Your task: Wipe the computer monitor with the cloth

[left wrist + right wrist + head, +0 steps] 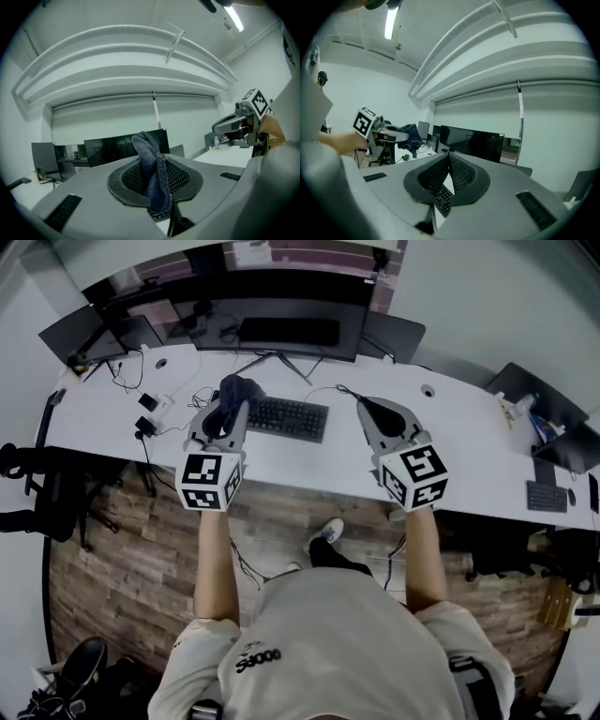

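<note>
left tongs (233, 403) pinching dark cloth (150, 161) — held above counter (469, 439), near keyboard (287, 417), well short of monitor (281, 331). right tongs (448, 165) pressed together, empty. cloth in hand, wiping not begun — whole screen left, i reckon.
</note>
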Tool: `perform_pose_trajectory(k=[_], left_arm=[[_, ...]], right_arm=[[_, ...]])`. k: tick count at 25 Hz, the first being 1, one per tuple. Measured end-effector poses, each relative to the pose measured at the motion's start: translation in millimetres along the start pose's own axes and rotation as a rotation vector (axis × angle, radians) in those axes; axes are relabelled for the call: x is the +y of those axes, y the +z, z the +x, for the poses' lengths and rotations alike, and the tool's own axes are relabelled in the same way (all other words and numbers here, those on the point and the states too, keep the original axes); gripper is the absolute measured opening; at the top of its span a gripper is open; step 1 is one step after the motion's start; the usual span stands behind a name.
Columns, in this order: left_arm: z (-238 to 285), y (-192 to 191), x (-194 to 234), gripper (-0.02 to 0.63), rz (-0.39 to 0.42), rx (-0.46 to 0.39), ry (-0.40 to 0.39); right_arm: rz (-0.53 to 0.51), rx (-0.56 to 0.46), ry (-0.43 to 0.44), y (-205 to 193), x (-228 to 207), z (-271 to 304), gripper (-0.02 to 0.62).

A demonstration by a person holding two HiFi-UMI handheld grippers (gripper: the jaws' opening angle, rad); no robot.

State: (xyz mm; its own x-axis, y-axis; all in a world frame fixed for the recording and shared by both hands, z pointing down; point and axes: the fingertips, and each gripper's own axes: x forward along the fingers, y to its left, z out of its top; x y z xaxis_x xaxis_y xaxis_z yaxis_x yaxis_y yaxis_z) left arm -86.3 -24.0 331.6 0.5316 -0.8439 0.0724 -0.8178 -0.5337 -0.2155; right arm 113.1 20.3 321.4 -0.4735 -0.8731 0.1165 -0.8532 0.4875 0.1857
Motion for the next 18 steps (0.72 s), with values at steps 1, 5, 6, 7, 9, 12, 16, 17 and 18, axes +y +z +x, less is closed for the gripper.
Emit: perform_pose_trajectory(k=[1, 5, 6, 7, 9, 12, 16, 17, 18], left_arm=[[-9.9, 2.1, -1.4, 0.080, 0.006, -0.003, 0.001], [-49.7, 11.8, -8.0, 0.080, -0.007, -0.036, -0.006], [-58.2, 13.5, -10.4, 0.080, -0.003, -0.042, -0.008], [-65.4, 14.5, -12.0, 0.080, 0.004, -0.045, -0.006], [-77.3, 15.2, -12.5, 0.080, 0.018, -0.045, 0.001], [-93.5, 14.5, -11.7, 0.080, 0.020, -0.048, 0.009], [-107.2, 13.6, -12.8, 0.080, 0.021, -0.054, 0.000], [-110.0, 12.8, -12.6, 0.080, 0.022, -0.053, -0.002], [-113.1, 12.3, -12.2, 0.080, 0.024, -0.051, -0.003]], right_arm=[[-0.005, -0.009, 0.002, 4.9, 7.4, -4.6, 0.006], [-0.015, -0.056, 0.029, 29.3, 39.7, -17.7, 0.005], [-0.016, -0.068, 0.037, 35.4, 46.6, -20.7, 0.006], [-0.020, -0.078, 0.041, 40.8, 52.6, -23.5, 0.006], [-0.032, -0.093, 0.046, 49.1, 62.9, -27.6, 0.005], [-0.040, -0.105, 0.057, 55.2, 78.7, -29.6, 0.006], [-0.044, -0.107, 0.081, 56.8, 97.3, -25.8, 0.005], [-0.043, -0.105, 0.085, 56.3, 101.4, -24.8, 0.006], [-0.042, -0.103, 0.090, 55.8, 105.2, -24.3, 0.006]])
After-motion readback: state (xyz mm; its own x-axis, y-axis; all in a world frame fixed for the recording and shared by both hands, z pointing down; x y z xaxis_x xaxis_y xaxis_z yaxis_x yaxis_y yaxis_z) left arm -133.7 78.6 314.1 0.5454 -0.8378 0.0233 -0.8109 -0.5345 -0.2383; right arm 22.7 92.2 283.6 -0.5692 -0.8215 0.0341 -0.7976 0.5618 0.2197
